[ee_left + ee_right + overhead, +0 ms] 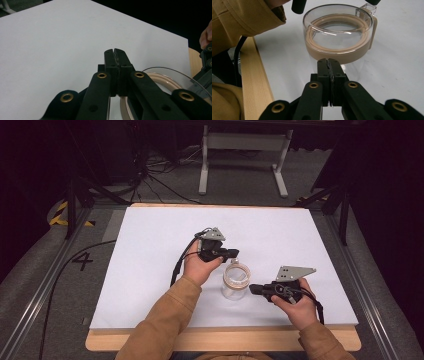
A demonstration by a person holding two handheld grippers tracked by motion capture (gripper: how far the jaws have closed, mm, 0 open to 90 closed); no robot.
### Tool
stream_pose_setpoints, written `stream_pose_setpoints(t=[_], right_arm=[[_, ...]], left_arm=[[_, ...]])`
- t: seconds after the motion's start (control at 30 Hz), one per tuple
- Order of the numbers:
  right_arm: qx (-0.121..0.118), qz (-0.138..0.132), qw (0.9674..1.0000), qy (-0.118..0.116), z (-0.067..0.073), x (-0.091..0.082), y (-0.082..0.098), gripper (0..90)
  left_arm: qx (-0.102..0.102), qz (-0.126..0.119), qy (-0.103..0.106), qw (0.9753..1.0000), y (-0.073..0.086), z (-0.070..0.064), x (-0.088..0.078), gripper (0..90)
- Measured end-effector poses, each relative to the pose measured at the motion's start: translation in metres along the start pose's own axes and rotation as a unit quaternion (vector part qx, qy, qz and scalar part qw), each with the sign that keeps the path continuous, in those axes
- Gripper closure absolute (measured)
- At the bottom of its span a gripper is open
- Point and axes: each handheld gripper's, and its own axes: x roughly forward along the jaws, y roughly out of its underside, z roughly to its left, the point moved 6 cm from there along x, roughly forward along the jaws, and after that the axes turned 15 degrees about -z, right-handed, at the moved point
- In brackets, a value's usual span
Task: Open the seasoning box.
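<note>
A clear glass jar [235, 281] with a tan ring around its lid stands upright near the middle front of the white table top [150, 255]. My left gripper [235, 253] is shut and empty, its tips just above the jar's far left rim. In the left gripper view the closed jaws meet at the left gripper's tip [114, 51], with the jar's lid [165, 80] low on the right. My right gripper [253, 289] is shut and empty, pointing at the jar's right side. The right gripper [328, 61] sits just short of the jar [338, 37], whose clear lid has a small tab at its far right.
The white sheet lies on a wooden board [225, 340] whose front edge shows under my forearms. A black cable [55, 280] runs along the grey floor at the left. A white metal stand [245, 155] is beyond the table's far edge.
</note>
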Motion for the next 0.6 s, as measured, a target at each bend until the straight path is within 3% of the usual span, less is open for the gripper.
stream_pose_setpoints(t=[0.33,0.6], right_arm=[[0.005,0.007,1.0000,-0.001,0.0002,0.0029,-0.0008,89.4],[0.014,-0.008,0.9999,-0.001,-0.0015,0.0035,-0.0043,89.4]], left_arm=[[0.001,-0.001,-0.003,1.0000,0.0011,0.0001,0.0015,90.0],[0.002,0.007,-0.004,1.0000,0.0027,0.0006,0.0021,90.0]])
